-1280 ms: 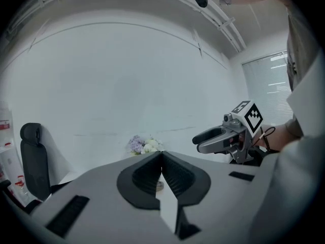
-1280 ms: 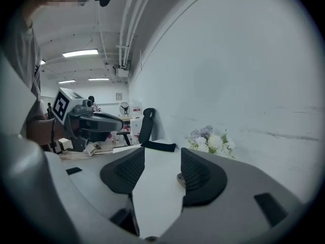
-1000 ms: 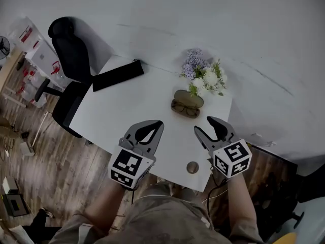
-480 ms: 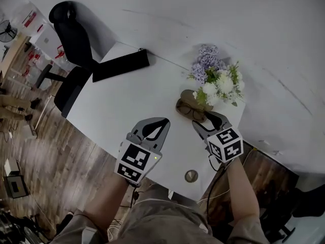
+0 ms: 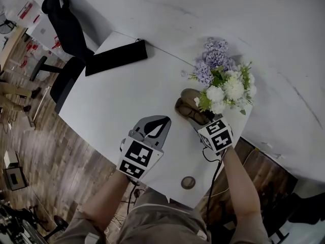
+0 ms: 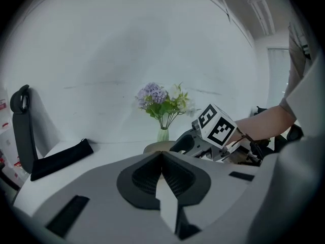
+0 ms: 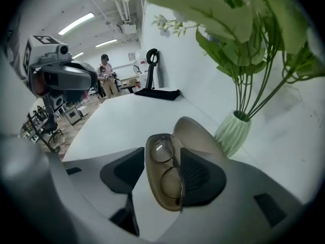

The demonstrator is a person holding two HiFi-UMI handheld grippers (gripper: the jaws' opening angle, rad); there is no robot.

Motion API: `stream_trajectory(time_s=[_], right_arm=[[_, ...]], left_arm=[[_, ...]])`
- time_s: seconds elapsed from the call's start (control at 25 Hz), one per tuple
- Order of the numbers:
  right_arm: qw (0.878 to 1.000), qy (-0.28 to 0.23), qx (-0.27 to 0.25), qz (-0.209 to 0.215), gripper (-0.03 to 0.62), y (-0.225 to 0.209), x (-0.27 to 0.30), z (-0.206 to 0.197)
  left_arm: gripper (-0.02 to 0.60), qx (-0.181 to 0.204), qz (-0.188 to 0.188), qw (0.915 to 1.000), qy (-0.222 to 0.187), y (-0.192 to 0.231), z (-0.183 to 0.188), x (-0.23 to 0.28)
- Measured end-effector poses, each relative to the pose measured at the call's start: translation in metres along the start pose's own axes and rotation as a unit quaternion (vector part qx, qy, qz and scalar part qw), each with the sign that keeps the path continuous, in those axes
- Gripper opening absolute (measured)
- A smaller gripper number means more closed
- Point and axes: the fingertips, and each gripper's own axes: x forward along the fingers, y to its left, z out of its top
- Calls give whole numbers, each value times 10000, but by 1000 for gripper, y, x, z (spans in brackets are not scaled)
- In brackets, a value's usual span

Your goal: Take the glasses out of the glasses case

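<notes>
1. Our left forearm comes up from the near edge. The left claw (image 5: 163, 122) hangs over the near middle of the table (image 5: 117, 105) and points toward the far edge. Its jaws are pressed together with nothing between them.
2. The glasses case (image 5: 189, 96) lies open toward the table's far right corner, just beside the flower vase (image 7: 232, 132). The glasses (image 7: 162, 150) rest in its lower half, and the lid is tipped back.
3. Our right arm stretches forward along the right edge. The right claw (image 7: 163, 173) is spread wide, with one jaw on either side of the case's lower half. We cannot tell whether the pads touch it.
4. A second ago the right claw sat back by the near edge, well apart from the case; it has since reached forward to straddle it. The left claw has kept its place with its jaws together.
</notes>
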Motion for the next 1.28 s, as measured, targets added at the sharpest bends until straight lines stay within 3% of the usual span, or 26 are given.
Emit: stream_trajectory(time_s=[0.4, 0.84, 1.08, 1.2, 1.28], right_arm=[[9923, 1062, -558, 297, 241, -1, 44, -32], [9858, 1517, -550, 475, 181, -4, 58, -40], [9844, 1598, -597, 430, 160, 0, 53, -41], [9874, 1376, -458, 637, 74, 12, 44, -33], [9891, 1220, -467, 677, 57, 19, 41, -28]], left_arm=[[17, -171, 0, 9993, 339, 8, -35, 13], [17, -293, -91, 9985, 456, 7, -51, 19], [17, -251, -145, 9984, 478, 1, -52, 16], [17, -216, -119, 9986, 460, 3, -51, 11], [17, -191, -89, 9988, 449, 4, -50, 7]])
